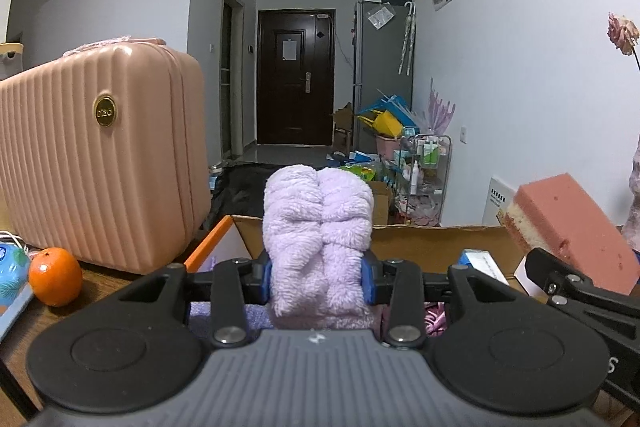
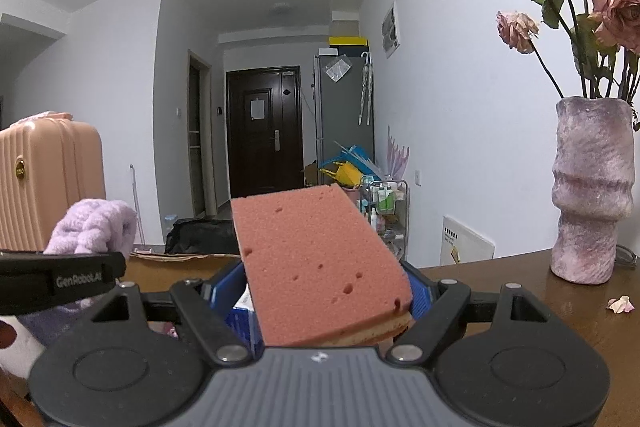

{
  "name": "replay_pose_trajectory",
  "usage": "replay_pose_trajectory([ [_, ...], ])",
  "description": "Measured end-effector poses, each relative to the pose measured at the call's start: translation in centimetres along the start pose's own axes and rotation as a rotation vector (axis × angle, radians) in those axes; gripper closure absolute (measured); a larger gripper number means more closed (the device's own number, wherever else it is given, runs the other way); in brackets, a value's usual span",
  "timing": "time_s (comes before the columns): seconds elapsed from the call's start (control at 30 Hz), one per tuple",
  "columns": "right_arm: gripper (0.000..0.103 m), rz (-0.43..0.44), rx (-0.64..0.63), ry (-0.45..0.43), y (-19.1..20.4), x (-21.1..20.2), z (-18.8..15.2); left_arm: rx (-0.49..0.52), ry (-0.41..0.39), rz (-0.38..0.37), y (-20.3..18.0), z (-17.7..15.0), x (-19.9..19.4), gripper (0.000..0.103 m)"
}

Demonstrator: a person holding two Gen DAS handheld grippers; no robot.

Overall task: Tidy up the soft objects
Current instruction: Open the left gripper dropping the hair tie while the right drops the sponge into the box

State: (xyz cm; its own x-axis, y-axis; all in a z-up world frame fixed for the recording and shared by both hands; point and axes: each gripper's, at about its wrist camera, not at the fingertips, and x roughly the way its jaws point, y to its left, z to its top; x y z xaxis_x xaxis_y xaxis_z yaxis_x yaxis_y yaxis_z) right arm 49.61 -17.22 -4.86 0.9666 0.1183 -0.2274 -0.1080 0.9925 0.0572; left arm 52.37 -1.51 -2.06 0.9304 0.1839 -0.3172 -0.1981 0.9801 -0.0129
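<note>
Both tools grip: left tool (image 1: 319, 277) towel (image 1: 318, 227), right tool (image 2: 326, 297) sponge (image 2: 320, 263).

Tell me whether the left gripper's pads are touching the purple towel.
Touching. The left wrist view shows the left gripper with both blue pads pressed into the sides of the purple towel, which is pinched narrower between them.

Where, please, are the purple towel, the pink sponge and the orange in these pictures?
purple towel (image 1: 318, 227), left wrist view, middle of its fluffy bundle.
pink sponge (image 2: 320, 263), right wrist view, its broad top face.
orange (image 1: 55, 277), left wrist view, middle of its peel.
</note>
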Motion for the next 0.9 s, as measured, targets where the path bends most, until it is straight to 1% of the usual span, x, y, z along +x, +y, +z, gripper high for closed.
replay_pose_trajectory([
  [0.03,0.019,-0.001,0.000,-0.001,-0.1,0.1,0.1,-0.007,0.003,0.006,0.1,0.0,0.0,0.060],
  [0.07,0.015,-0.001,0.002,-0.002,-0.2,0.1,0.1,-0.017,0.005,0.012,0.0,0.1,0.0,0.054],
  [0.13,0.009,-0.004,0.013,0.000,-0.4,0.2,0.1,-0.044,0.004,0.013,0.4,0.1,-0.1,0.051],
  [0.2,0.001,-0.006,0.025,-0.001,-0.7,0.2,0.1,-0.048,0.004,0.022,0.5,0.1,-0.1,0.042],
  [0.23,0.000,-0.004,0.030,-0.006,-0.8,0.2,0.2,-0.054,0.000,0.028,0.5,0.2,-0.3,0.031],
  [0.27,0.000,-0.003,0.033,-0.014,-0.8,0.0,0.2,-0.060,-0.016,0.037,0.4,0.2,-0.5,0.016],
  [0.33,0.000,-0.002,0.033,-0.029,-0.8,-0.2,0.2,-0.068,-0.058,0.073,0.4,0.2,-1.3,0.000],
  [0.37,0.000,-0.001,0.031,-0.034,-0.8,-0.3,0.2,-0.069,-0.083,0.086,0.4,0.1,-1.7,0.000],
  [0.4,0.000,0.002,0.030,-0.036,-0.8,-0.4,0.2,-0.065,-0.092,0.086,0.3,0.1,-1.8,0.000],
  [0.53,0.000,0.002,0.031,-0.045,-0.8,-0.5,0.2,-0.051,-0.070,0.085,0.2,0.1,-1.5,0.000],
  [0.8,0.000,0.005,0.034,-0.058,-0.9,-1.0,0.1,-0.060,-0.067,0.095,0.3,0.3,-1.3,0.000],
  [0.9,0.000,0.008,0.035,-0.066,-1.0,-1.2,0.1,-0.059,-0.061,0.090,0.6,0.0,-1.6,0.000],
])
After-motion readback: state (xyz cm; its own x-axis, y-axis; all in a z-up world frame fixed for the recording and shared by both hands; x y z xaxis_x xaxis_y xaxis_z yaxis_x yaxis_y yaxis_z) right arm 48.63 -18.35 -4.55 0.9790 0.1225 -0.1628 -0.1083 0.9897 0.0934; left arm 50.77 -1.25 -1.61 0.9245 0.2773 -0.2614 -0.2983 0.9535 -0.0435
